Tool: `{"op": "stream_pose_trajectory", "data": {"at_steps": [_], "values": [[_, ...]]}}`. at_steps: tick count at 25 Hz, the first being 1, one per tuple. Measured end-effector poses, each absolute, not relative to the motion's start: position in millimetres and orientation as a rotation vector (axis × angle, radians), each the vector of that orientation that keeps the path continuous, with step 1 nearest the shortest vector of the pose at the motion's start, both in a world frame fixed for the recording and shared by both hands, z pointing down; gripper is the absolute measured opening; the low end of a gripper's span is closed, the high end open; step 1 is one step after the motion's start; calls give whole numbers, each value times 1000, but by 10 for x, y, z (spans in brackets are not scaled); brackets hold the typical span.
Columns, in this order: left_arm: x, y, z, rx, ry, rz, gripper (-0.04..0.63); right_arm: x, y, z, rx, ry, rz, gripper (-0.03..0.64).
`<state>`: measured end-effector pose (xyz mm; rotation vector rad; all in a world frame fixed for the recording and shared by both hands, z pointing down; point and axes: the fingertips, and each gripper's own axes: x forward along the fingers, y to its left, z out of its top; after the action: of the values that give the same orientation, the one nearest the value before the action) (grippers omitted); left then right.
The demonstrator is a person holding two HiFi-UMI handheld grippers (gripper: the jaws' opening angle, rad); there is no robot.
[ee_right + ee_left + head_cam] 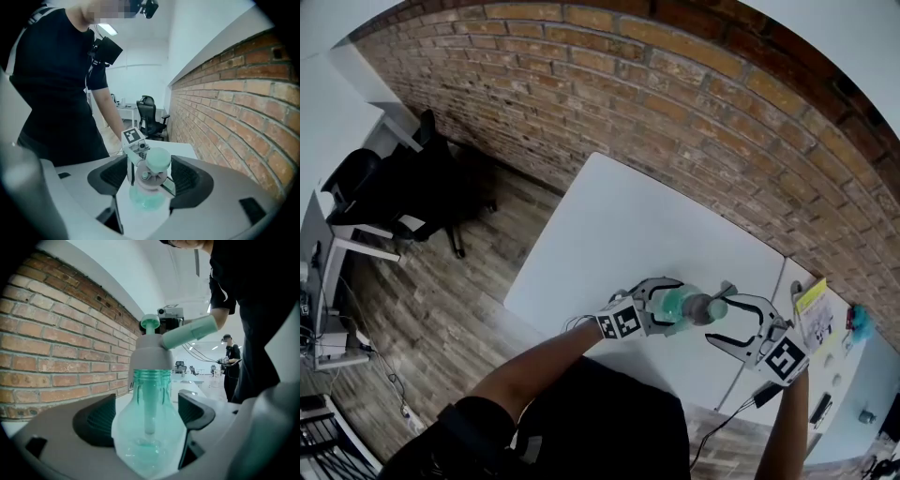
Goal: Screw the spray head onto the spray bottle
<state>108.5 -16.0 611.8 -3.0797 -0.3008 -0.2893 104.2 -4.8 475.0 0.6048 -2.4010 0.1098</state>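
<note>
My left gripper [677, 306] is shut on a clear green spray bottle [678, 302], held on its side above the white table [619, 225]. In the left gripper view the bottle [147, 432] fills the space between the dark pads [96, 420], which press on both its sides. A grey spray head [150, 355] with a pale green nozzle [190, 333] sits on the bottle's neck. My right gripper [720, 314] stands around the spray head [712, 307]. In the right gripper view the spray head [151, 177] lies between the open jaws with a gap on each side.
A brick wall [675, 103] runs behind the table. A black office chair [389, 192] stands on the wooden floor at the left. A second table at the right carries a yellow sheet [811, 298] and a blue object [861, 323]. A person [229, 362] stands far off.
</note>
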Motion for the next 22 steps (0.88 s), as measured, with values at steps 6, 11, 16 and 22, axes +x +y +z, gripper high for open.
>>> {"op": "stream_pose_trajectory", "data": {"at_steps": [6, 11, 16, 22], "values": [[671, -363, 5929, -3120, -186, -228, 399, 1135, 154, 4409, 968, -2521, 94, 273], [219, -594, 5550, -3210, 33, -90, 398, 1254, 286, 4122, 1425, -2548, 88, 272], [-171, -683, 4916, -3299, 277, 113, 332, 1265, 451, 3814, 1887, -2517, 58, 272], [-321, -557, 4576, -3268, 224, 173, 175, 1237, 665, 3875, 2037, -2401, 52, 272]]}}
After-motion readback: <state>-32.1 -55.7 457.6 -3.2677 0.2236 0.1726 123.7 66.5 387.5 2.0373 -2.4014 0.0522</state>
